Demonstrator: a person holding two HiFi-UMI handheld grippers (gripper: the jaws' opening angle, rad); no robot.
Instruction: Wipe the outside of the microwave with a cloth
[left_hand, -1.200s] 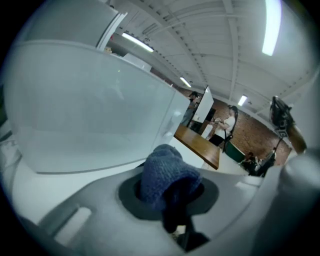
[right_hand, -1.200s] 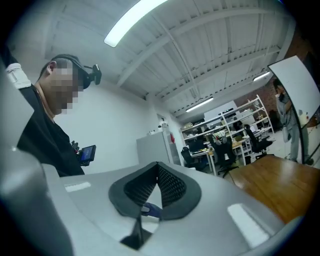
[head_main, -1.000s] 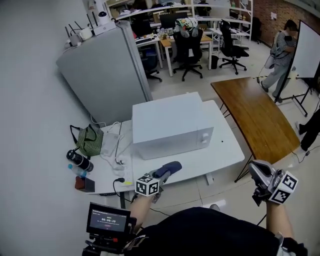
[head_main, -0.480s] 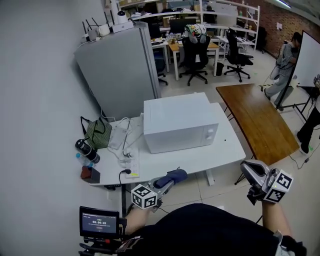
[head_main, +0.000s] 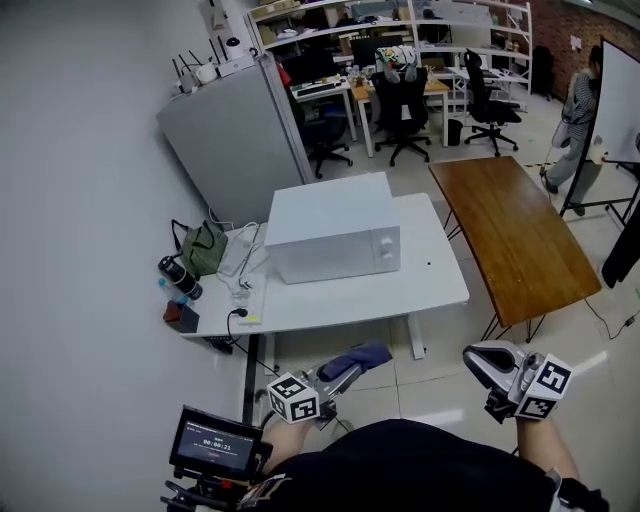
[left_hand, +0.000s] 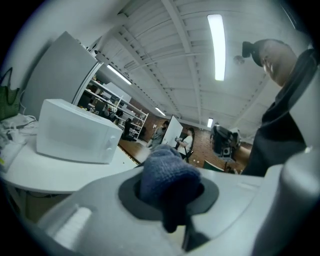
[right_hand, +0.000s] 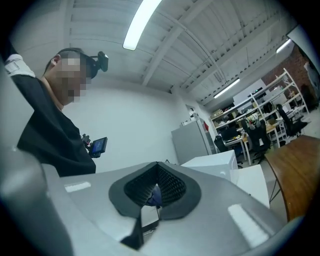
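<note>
The white microwave (head_main: 335, 228) stands on the white table (head_main: 420, 290), its door and knob facing me; it also shows in the left gripper view (left_hand: 75, 137) and the right gripper view (right_hand: 212, 160). My left gripper (head_main: 350, 370) is held low in front of the table's near edge, shut on a dark blue cloth (head_main: 362, 356). That cloth (left_hand: 167, 172) bulges out between the left gripper's (left_hand: 170, 192) jaws. My right gripper (head_main: 480, 362) hangs to the right over the floor, away from the table. Its (right_hand: 157, 187) ribbed pads meet with nothing between them.
A tall grey cabinet (head_main: 240, 140) stands behind the table on the left. A green bag (head_main: 203, 248), a dark bottle (head_main: 180, 278) and cables (head_main: 240, 265) crowd the table's left end. A brown wooden table (head_main: 510, 235) lies to the right. A person (head_main: 580, 100) stands far right.
The microwave and table have drawn farther away in the head view. Both grippers sit lower and farther from the table edge. The left gripper still holds the cloth.
</note>
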